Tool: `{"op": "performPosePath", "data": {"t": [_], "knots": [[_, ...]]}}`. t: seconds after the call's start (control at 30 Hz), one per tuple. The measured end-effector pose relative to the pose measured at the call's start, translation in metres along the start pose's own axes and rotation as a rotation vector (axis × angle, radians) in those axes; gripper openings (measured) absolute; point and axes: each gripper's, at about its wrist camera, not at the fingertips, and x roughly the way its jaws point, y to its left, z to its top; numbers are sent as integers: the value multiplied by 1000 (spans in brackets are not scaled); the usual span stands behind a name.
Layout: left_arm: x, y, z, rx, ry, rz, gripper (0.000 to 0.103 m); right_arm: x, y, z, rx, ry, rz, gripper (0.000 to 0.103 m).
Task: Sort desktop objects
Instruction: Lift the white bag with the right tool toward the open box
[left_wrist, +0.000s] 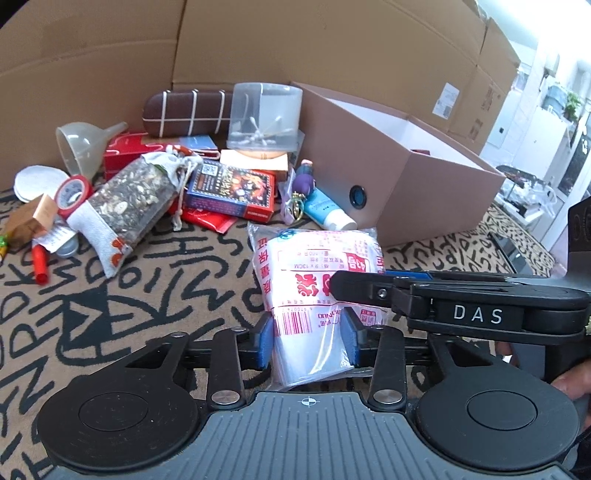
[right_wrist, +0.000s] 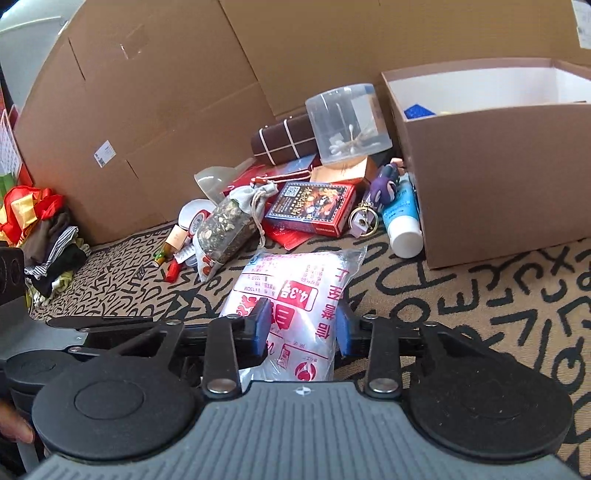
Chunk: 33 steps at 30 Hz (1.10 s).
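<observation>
A clear plastic pack of bags with red print (left_wrist: 317, 273) lies on the patterned cloth in front of the clutter. My left gripper (left_wrist: 308, 341) has its blue pads pressed against both sides of the pack's near end, shut on it. My right gripper (left_wrist: 334, 288) reaches in from the right, its fingers over the pack. In the right wrist view the pack (right_wrist: 295, 291) runs between and under the right gripper (right_wrist: 303, 328), whose pads stand apart; its grip is unclear and it looks open. An open brown box (right_wrist: 498, 177) stands at the right.
Behind the pack lie a card box (left_wrist: 232, 192), a herb pouch (left_wrist: 125, 203), a clear cotton-swab tub (left_wrist: 264, 114), a brown case (left_wrist: 184, 112), a funnel (left_wrist: 83, 146), a tube (left_wrist: 328, 214) and a keychain figure (left_wrist: 304, 179). Cardboard walls stand behind. Clothes (right_wrist: 48, 240) are heaped at the left.
</observation>
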Motion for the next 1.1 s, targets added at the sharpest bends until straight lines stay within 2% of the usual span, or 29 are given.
{"op": "performPosePath", "data": {"t": [0.23,0.43,0.8,1.1], "knots": [[-11,-10,4,19,-41,27,32,-14,6,5,-35,-47,-8,37],[-22,-23,21,65,-99,27,32,-31,9,19,-70,-115,-14,37],[-23,-58,83,174,-248,-9,32,-63,-3,72,-138,-296,-62,37],[9,-86,130,230,-313,-44,32,-72,-32,117,-165,-400,-127,37]]}}
